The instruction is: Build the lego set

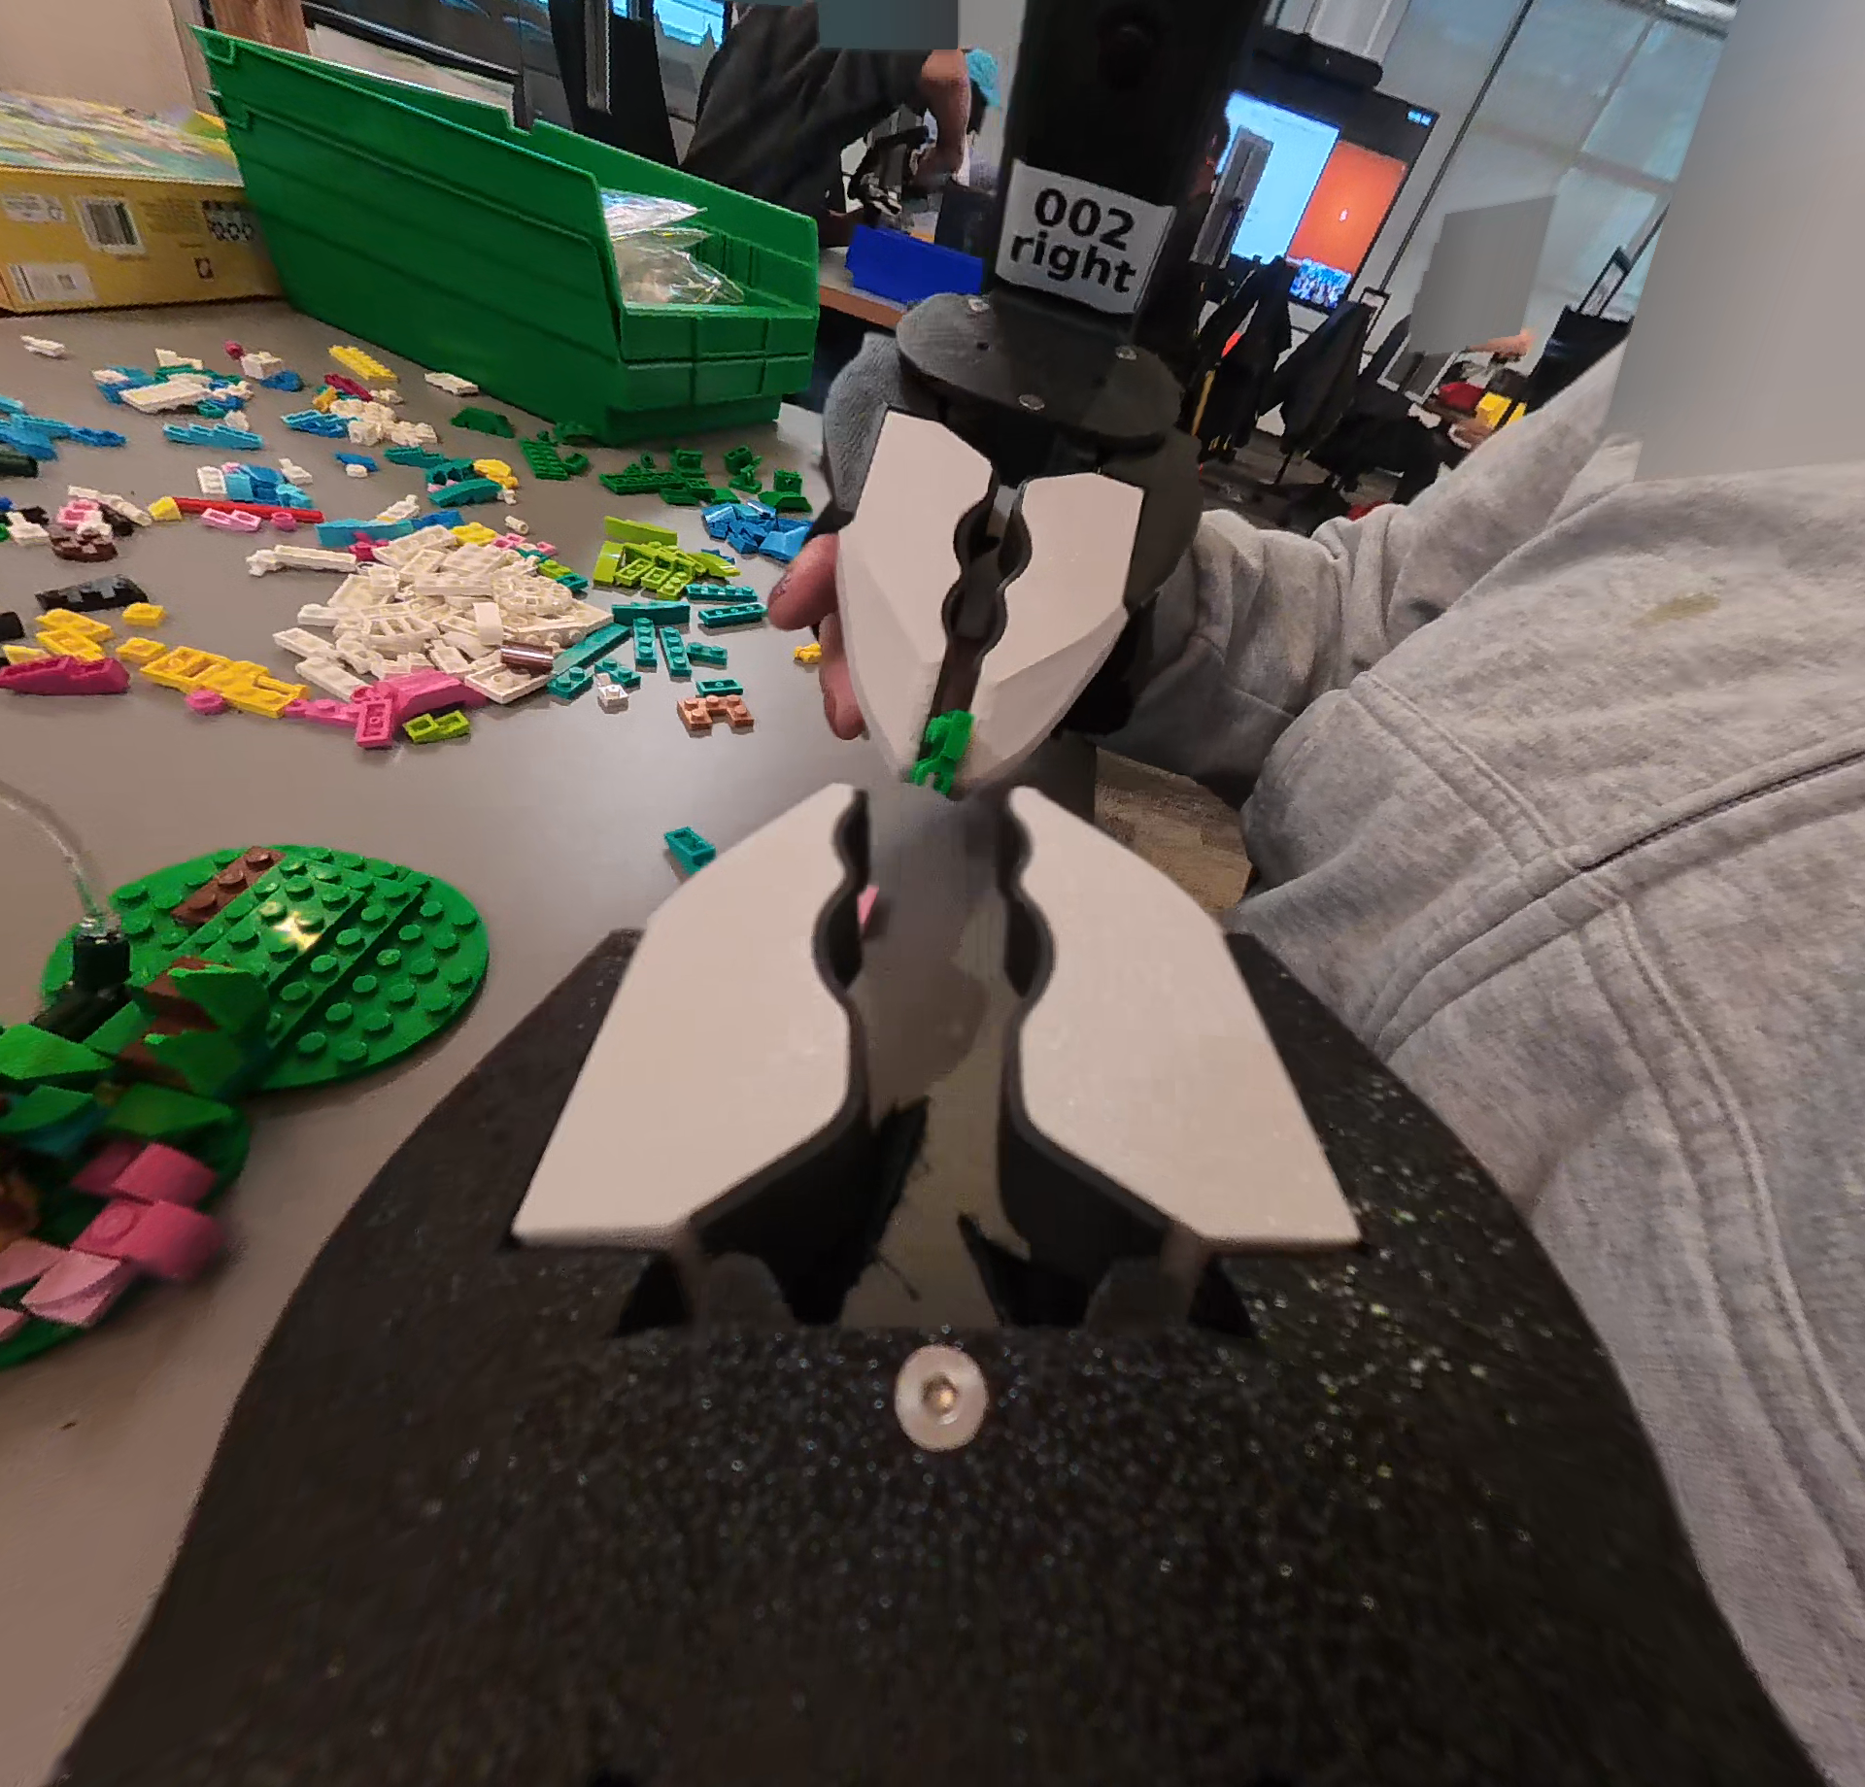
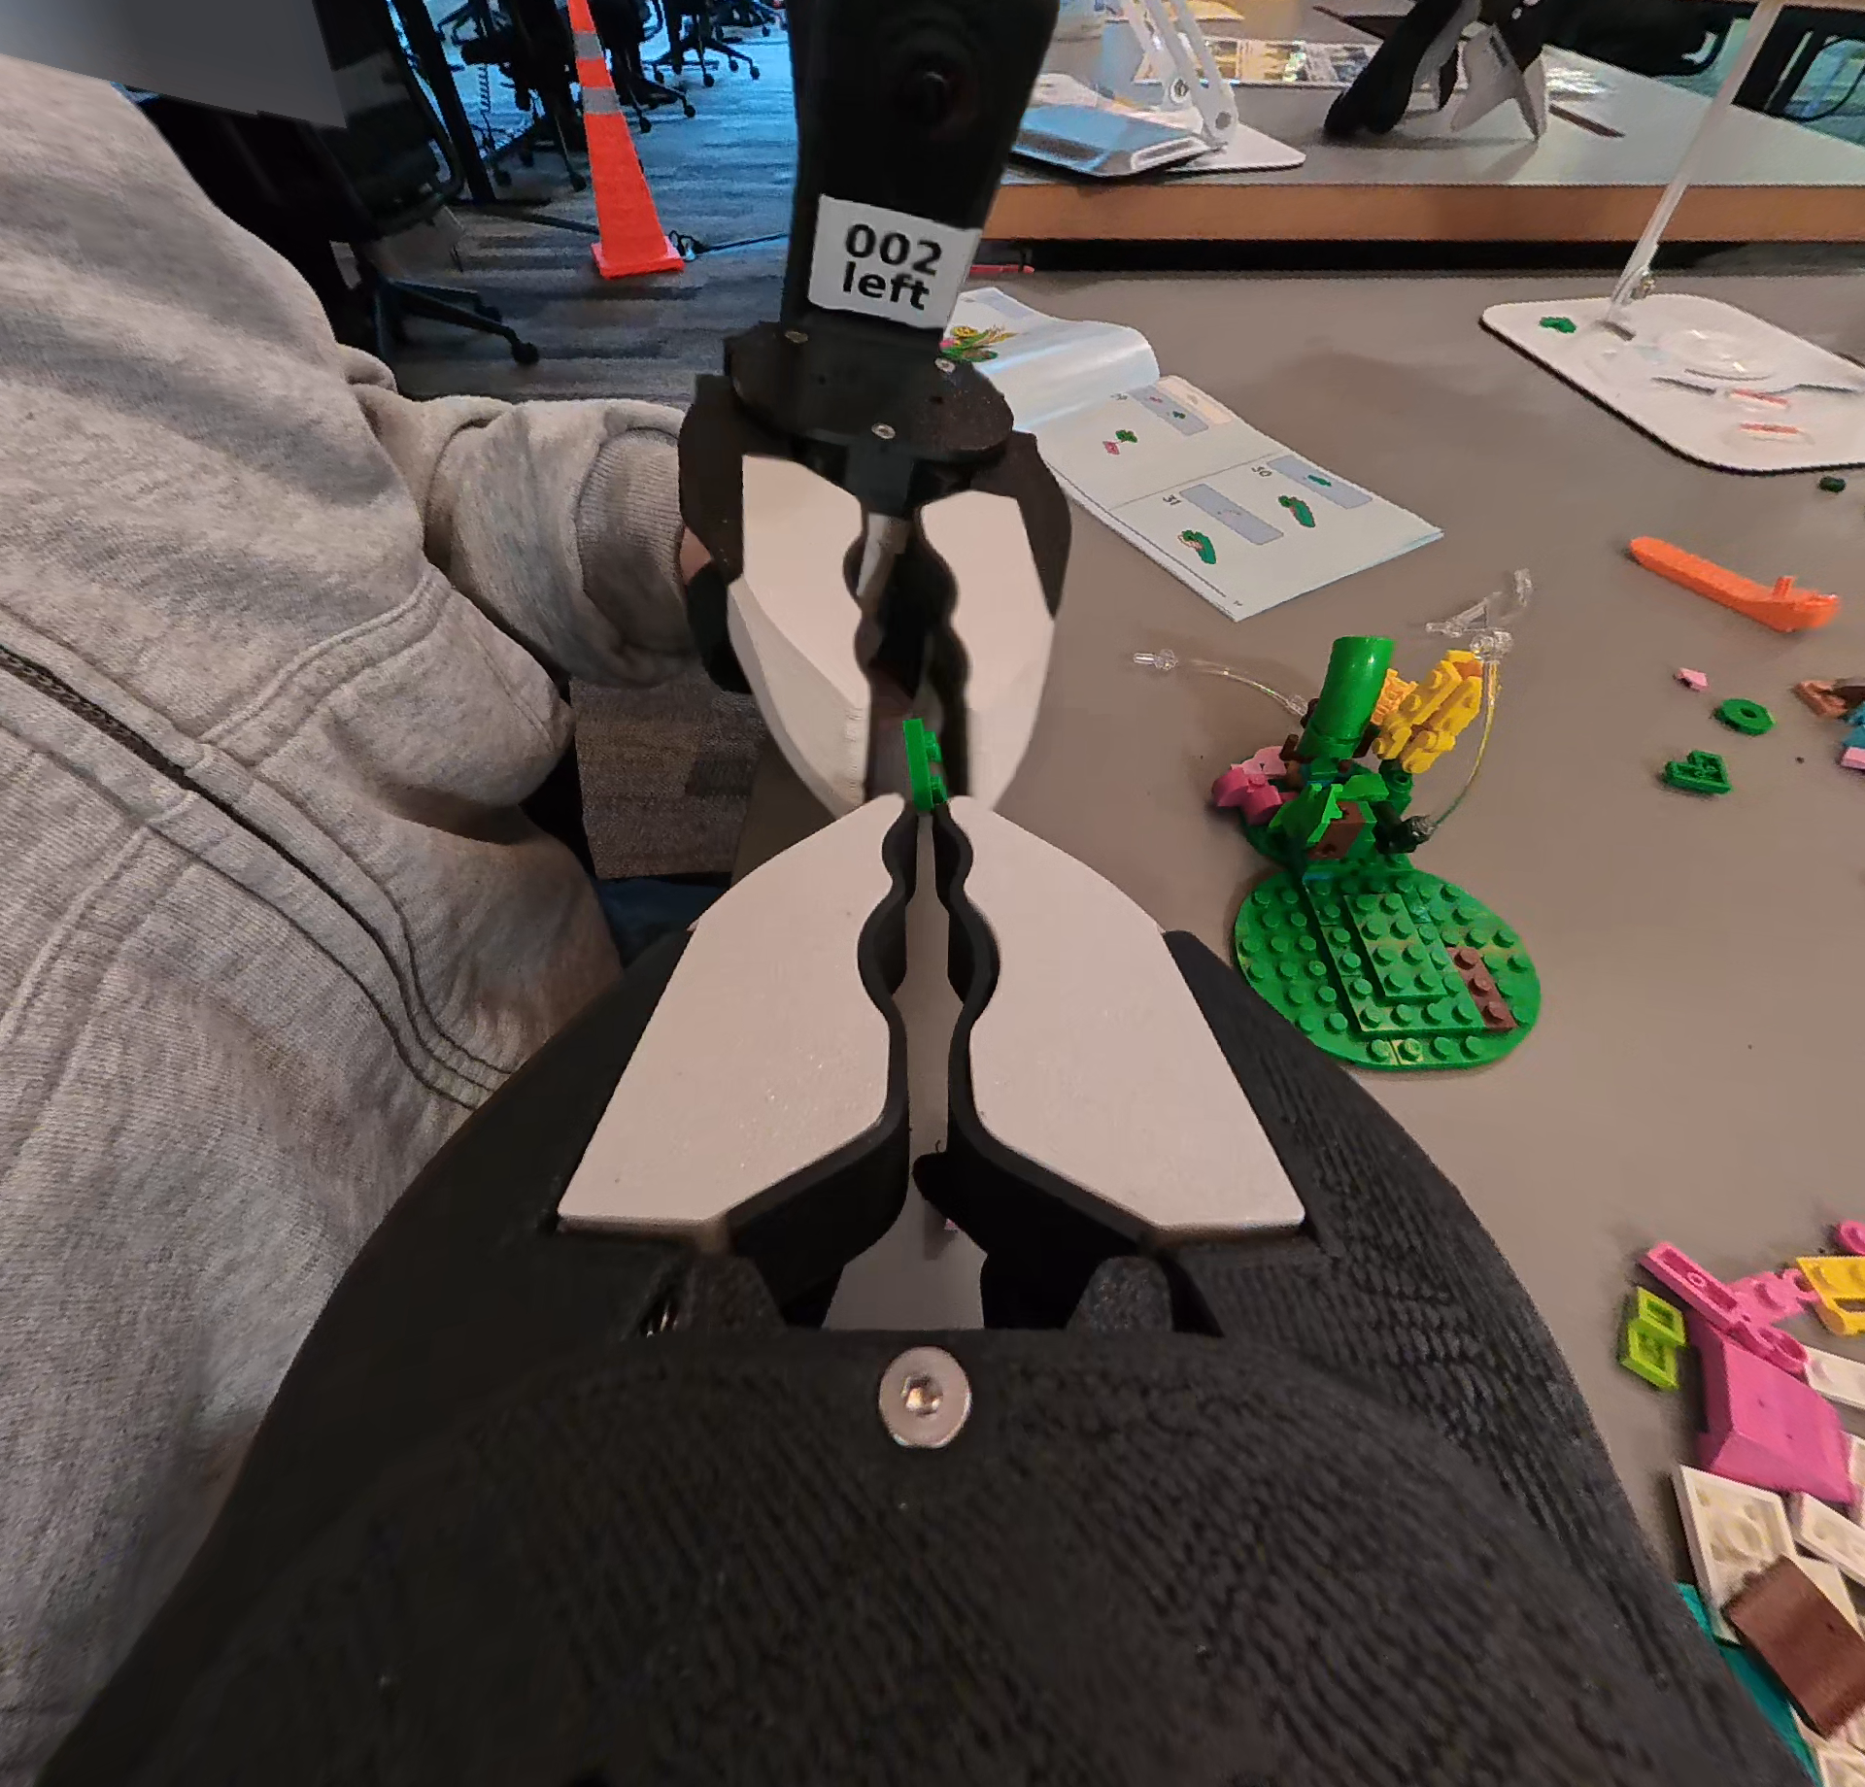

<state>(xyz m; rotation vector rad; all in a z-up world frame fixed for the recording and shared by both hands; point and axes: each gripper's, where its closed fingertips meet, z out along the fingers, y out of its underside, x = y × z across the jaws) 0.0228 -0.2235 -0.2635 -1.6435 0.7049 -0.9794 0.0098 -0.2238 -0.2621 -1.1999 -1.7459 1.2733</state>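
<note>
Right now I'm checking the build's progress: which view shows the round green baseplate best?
The right wrist view: the round green baseplate lies whole and unobstructed on the table, with the flower model at its far edge. The left wrist view shows the plate near the frame's left edge, partly covered by the blurred model in front.

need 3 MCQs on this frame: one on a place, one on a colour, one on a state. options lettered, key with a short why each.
1. Where does the round green baseplate lie?
A. on the grey table
B. in the green bin
C. on the booklet

2. What colour is the small piece at the right gripper's tips?
A. pink
B. green
C. white

3. How do the left gripper's fingers stand?
A. apart
B. shut on a white plate
C. shut on a yellow brick

Key: 1 A, it lies flat on the table. 2 B, bright green between the closed tips. 3 A, a clear gap shows between its fingers, nothing in it.
</note>
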